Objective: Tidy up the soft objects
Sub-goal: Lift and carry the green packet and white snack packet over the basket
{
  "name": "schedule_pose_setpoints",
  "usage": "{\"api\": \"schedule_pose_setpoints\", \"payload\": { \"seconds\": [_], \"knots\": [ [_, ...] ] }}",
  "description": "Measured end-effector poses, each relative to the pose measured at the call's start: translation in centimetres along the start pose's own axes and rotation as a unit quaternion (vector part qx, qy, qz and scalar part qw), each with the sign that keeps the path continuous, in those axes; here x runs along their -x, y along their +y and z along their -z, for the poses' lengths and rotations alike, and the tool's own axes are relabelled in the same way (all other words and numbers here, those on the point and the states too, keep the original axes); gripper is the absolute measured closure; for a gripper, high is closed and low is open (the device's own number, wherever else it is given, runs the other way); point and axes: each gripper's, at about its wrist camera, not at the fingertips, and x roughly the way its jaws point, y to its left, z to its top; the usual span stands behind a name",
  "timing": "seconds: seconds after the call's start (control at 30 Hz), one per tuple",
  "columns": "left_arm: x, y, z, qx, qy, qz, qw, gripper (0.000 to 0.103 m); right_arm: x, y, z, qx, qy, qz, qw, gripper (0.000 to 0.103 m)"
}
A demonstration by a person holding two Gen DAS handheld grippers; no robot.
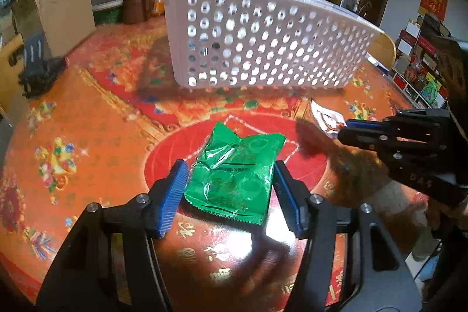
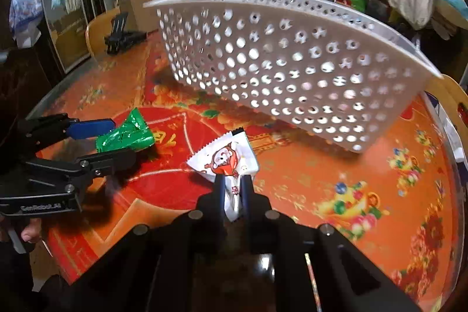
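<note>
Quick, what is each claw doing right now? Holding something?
Left gripper: open around the green packet, pads not touching it.
Right gripper: shut on the white packet.

Left claw (image 1: 231, 192) held half-open, angled downward, pads not pressing. Right claw (image 2: 232, 189) angled downward, clamped tight on white packet (image 2: 225, 158).

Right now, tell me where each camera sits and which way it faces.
Left wrist: sits on the left gripper, looks down and forward at the green packet between its blue pads, apparently not pressing, white basket beyond; the right gripper enters at right.
Right wrist: sits on the right gripper, shut on the white packet, facing the basket; the left gripper and a hand show at left.
Shared: both packets, basket, red tablecloth.
</note>
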Motion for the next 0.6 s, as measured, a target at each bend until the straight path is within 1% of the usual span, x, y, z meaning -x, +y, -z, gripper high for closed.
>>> {"api": "schedule_pose_setpoints", "payload": {
  "seconds": [0.1, 0.17, 0.3, 0.37, 0.6],
  "knots": [
    [0.8, -0.1, 0.2, 0.001, -0.016, -0.005, 0.9999, 0.047, 1.6, -0.4, 0.6, -0.006, -0.016, 0.002, 1.000, 0.094],
    [1.1, -0.1, 0.3, 0.003, -0.018, -0.003, 0.9998, 0.047, 2.5, -0.7, 0.9, -0.008, -0.024, 0.001, 1.000, 0.094],
    [2.7, -0.8, 0.1, -0.002, -0.036, -0.006, 0.9993, 0.048, 4.6, -1.1, 1.2, -0.015, -0.045, -0.001, 0.999, 0.094],
    [3.8, -1.4, -0.3, -0.008, -0.048, -0.010, 0.9987, 0.048, 5.8, -1.4, 1.4, -0.020, -0.057, -0.001, 0.998, 0.094],
    [6.8, -3.0, -2.0, -0.024, -0.074, -0.015, 0.9968, 0.048, 9.1, -2.3, 0.8, -0.025, -0.093, 0.009, 0.995, 0.094]
  ]
}}
